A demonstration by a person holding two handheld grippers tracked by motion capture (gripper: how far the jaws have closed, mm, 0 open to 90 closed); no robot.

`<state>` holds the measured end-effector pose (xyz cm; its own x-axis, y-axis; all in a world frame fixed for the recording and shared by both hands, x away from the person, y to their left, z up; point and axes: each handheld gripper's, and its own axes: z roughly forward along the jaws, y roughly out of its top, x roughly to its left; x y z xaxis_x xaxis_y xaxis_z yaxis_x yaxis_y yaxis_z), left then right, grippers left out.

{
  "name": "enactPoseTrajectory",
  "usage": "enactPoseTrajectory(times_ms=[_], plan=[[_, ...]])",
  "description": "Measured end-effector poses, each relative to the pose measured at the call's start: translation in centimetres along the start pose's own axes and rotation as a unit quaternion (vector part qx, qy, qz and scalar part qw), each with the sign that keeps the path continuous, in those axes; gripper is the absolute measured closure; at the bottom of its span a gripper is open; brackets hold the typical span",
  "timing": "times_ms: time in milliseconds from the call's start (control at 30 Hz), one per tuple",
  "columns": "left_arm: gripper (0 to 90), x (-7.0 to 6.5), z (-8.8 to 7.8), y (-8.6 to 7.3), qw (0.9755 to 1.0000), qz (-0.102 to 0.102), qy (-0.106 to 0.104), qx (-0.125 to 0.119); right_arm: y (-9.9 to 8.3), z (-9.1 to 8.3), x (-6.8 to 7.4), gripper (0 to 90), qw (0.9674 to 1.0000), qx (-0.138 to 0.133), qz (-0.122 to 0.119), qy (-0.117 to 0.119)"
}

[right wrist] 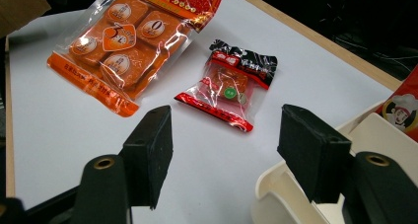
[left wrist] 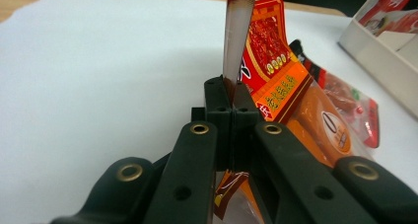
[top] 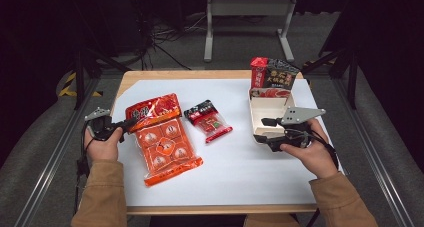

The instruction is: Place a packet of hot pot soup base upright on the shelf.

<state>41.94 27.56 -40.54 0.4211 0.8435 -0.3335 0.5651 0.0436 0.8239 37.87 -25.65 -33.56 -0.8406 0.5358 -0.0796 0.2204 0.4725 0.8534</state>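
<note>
LEFT: my left claw (top: pixel 131 122) pinches orange packet (top: pixel 162 139) top edge, for lifting | RIGHT: my right claw (top: pixel 261 129) spread, steadying white tray (top: pixel 260 107) at centre right.

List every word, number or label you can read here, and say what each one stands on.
"0" – on a round label of one block inside the large orange packet, right gripper view.
"3" – on the diamond label at that packet's middle; the characters beside it are too blurred.
Yellow characters on its red top band: unreadable.
White characters on the small red and black packet: too small.
Large characters on the packet standing in the white box: blurred, unreadable.
</note>
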Motion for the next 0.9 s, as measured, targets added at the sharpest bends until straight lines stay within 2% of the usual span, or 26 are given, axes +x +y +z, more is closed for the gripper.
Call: enactPoseTrajectory(times_ms=[300, 600, 633, 667, 767, 900], plan=[[90.0, -1.4, -1.1, 0.9, 0.9995, 0.011, -0.016, -0.026, 0.2, -0.2, 0.1, 43.1, 1.0000, 0.000, 0.007, 0.006], [90.0, -3.0, -2.2, 1.8, 0.9981, 0.031, -0.029, -0.045, 0.4, -0.2, 0.2, 46.0, 0.9999, 0.002, 0.007, 0.009], [90.0, -3.6, -2.6, 2.1, 0.9973, 0.043, -0.032, -0.050, 0.4, -0.2, 0.2, 46.0, 0.9999, 0.001, 0.008, 0.010], [90.0, -3.6, -2.6, 2.1, 0.9973, 0.043, -0.032, -0.050, 0.4, -0.2, 0.2, 46.0, 0.9999, 0.001, 0.008, 0.010], [90.0, -4.7, -3.1, 2.6, 0.9958, 0.060, -0.037, -0.059, 0.5, -0.3, 0.0, 50.2, 0.9997, 0.000, 0.018, 0.018], [90.0, -5.8, -3.7, 3.1, 0.9938, 0.072, -0.054, -0.066, 0.6, -0.6, -0.1, 52.9, 0.9995, -0.002, 0.025, 0.020]])
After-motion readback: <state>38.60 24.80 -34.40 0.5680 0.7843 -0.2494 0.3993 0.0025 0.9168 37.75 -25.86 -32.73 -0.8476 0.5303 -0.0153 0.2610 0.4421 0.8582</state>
